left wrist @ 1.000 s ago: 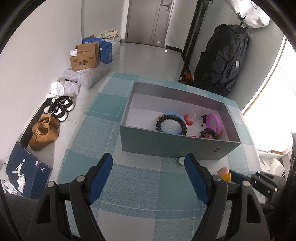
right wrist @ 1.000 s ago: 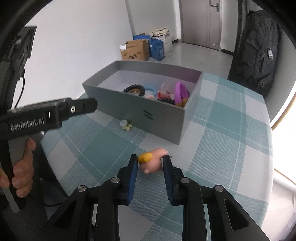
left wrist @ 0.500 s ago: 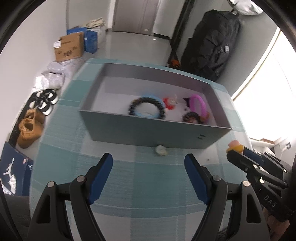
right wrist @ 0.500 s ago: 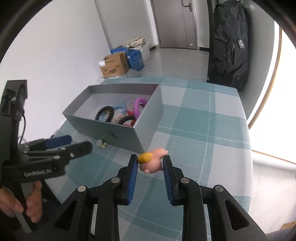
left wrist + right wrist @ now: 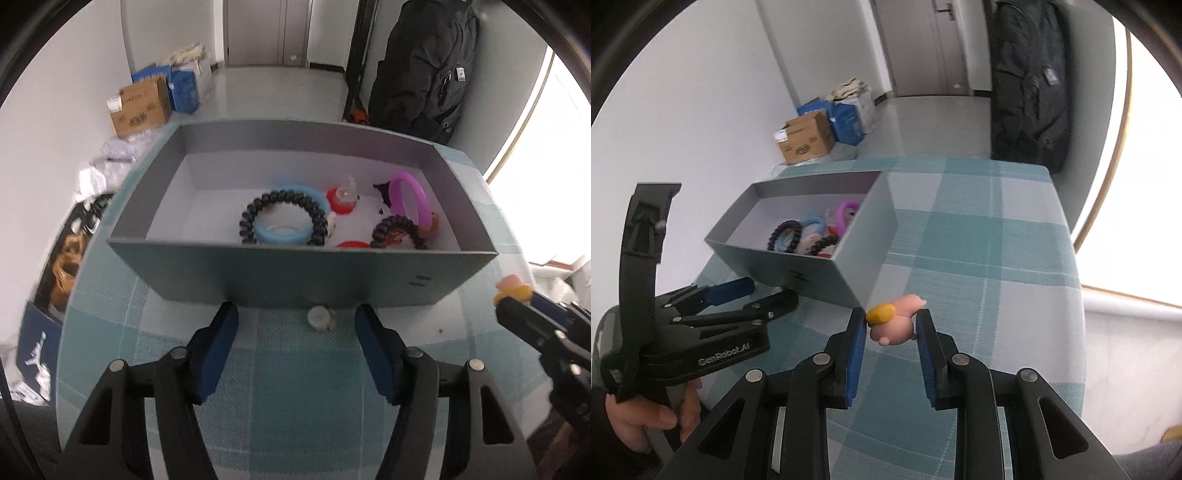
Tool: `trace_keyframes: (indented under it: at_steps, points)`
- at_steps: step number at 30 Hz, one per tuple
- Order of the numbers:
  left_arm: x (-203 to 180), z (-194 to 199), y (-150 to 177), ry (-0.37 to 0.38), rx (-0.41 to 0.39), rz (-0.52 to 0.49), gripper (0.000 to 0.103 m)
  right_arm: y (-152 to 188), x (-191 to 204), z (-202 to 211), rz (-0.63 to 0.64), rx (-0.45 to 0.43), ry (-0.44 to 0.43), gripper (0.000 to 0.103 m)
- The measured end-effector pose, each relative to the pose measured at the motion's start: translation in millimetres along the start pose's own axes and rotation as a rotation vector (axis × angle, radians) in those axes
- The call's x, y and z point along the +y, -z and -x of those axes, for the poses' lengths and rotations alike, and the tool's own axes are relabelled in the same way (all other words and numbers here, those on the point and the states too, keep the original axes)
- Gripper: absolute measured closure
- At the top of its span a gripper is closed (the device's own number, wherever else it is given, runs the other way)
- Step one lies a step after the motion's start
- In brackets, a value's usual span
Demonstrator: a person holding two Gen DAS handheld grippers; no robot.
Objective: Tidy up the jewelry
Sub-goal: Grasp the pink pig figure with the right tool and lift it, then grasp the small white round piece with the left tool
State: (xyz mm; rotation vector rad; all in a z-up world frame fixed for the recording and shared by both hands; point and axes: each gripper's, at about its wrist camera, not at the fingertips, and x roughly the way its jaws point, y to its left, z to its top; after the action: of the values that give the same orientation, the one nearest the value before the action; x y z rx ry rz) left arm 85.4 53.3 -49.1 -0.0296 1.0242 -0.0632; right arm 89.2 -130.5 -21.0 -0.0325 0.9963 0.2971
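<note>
Left tool: the black two-finger left tool with blue pads (image 5: 297, 334) is spread wide with nothing between the pads, low over the teal-and-white checked tabletop (image 5: 280, 373), its tips just short of the box's near wall.
Right tool: the black two-finger right tool with blue pads (image 5: 892, 326) is clenched on a small pink figure with a yellow cap (image 5: 894, 319), held above the tabletop off the box's near right corner.
Box: the open grey rectangular cardboard box (image 5: 303, 275) sits on the tabletop.
Box contents: a black beaded bracelet (image 5: 284, 218) lying over a light blue ring (image 5: 282, 232), a purple bangle (image 5: 410, 201), a smaller black coiled band (image 5: 397, 229) and a red-and-white piece (image 5: 341, 199), all towards the right half.
Loose piece: a small pale cream bead-like trinket (image 5: 320, 316) lies on the tabletop just before the box's near wall, between the left tool's fingers.
</note>
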Motion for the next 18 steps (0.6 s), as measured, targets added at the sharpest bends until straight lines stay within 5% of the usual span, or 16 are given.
trace_keyframes:
  at_steps: [5, 12, 18]
  points:
    - [-9, 1, 4, -0.039, -0.023, -0.029, 0.05, 1, -7, -3, -0.027, 0.004, 0.031, 0.077]
    - [-19, 4, 4, 0.003, -0.038, -0.089, 0.092, 3, -5, -10, -0.063, 0.017, 0.023, 0.077]
    - [-16, 5, 3, 0.039, -0.028, -0.085, 0.093, 4, 2, -7, -0.033, 0.009, 0.01, 0.077]
